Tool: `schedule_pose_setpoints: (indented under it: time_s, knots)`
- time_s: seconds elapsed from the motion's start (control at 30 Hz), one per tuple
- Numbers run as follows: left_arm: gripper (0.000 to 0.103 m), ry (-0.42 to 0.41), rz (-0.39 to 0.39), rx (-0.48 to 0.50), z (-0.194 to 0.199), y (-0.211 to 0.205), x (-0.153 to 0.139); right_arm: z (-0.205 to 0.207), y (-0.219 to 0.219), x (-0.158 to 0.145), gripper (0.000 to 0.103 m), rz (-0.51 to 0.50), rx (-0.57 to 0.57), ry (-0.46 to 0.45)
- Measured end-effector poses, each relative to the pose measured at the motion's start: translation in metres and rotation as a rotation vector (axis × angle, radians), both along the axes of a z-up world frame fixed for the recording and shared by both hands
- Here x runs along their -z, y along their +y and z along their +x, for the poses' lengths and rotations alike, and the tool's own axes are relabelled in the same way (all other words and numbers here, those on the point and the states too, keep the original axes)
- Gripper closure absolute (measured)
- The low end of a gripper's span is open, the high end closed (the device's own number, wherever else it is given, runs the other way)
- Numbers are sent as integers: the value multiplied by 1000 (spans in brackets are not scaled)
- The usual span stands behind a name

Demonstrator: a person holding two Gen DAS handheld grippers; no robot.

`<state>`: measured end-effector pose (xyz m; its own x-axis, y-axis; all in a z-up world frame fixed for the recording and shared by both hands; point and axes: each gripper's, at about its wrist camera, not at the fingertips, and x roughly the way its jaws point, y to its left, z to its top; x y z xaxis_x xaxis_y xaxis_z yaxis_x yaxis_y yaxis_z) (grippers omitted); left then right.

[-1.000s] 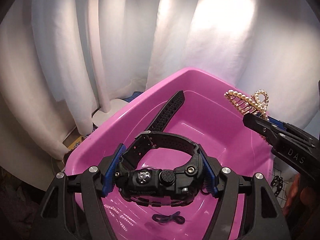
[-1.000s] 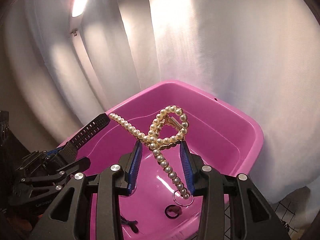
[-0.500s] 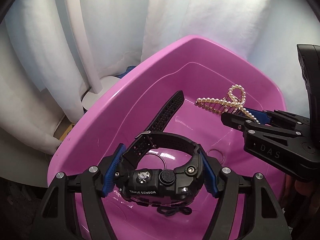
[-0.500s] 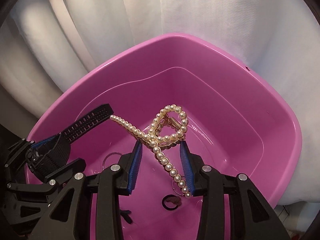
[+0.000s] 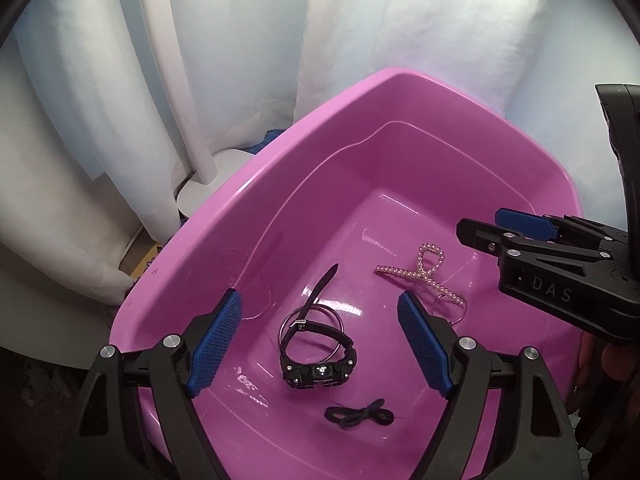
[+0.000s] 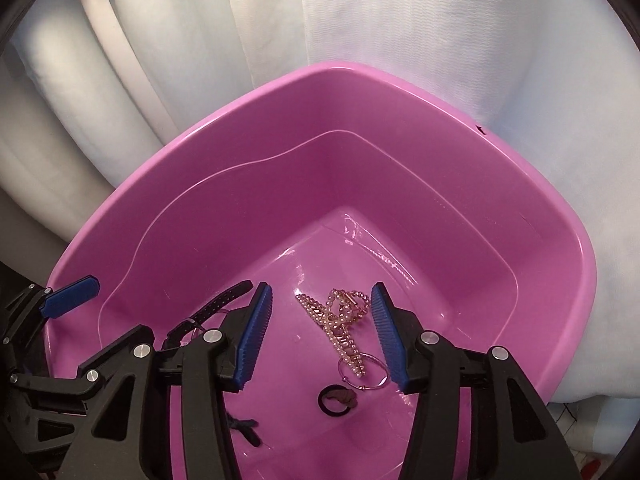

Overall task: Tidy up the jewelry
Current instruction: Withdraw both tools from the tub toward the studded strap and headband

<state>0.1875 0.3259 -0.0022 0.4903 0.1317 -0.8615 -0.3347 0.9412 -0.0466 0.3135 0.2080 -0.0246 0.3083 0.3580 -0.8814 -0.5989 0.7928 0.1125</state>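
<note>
Black watch (image 5: 316,354), face text too small to read, lies in pink tub (image 5: 328,128) beside pearl clip (image 5: 424,276). Left tool (image 5: 320,344) and right tool (image 6: 320,330), marked "DAS", opening, empty.

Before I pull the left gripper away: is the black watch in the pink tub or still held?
In the tub. The black digital watch lies on the floor of the pink plastic tub, clear of the left gripper's opening blue fingers.
</note>
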Motion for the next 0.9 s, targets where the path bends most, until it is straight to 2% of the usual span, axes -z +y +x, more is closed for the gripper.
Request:
schedule_pose_setpoints:
  time_s: [0.23, 0.5, 0.67, 0.9]
  knots:
    - [24, -10, 0, -17, -10, 1, -1, -7, -9, -3, 53, 24, 9, -10]
    - [24, -59, -17, -20, -28, 0, -10, -38, -25, -20, 53, 67, 21, -46]
    - [24, -116, -5, -20, -45, -2, -19, -57, -36, -37, 52, 125, 41, -110]
    - [24, -251, 26, -26, -73, -13, -38, -99, -62, -63, 47, 234, 94, -258]
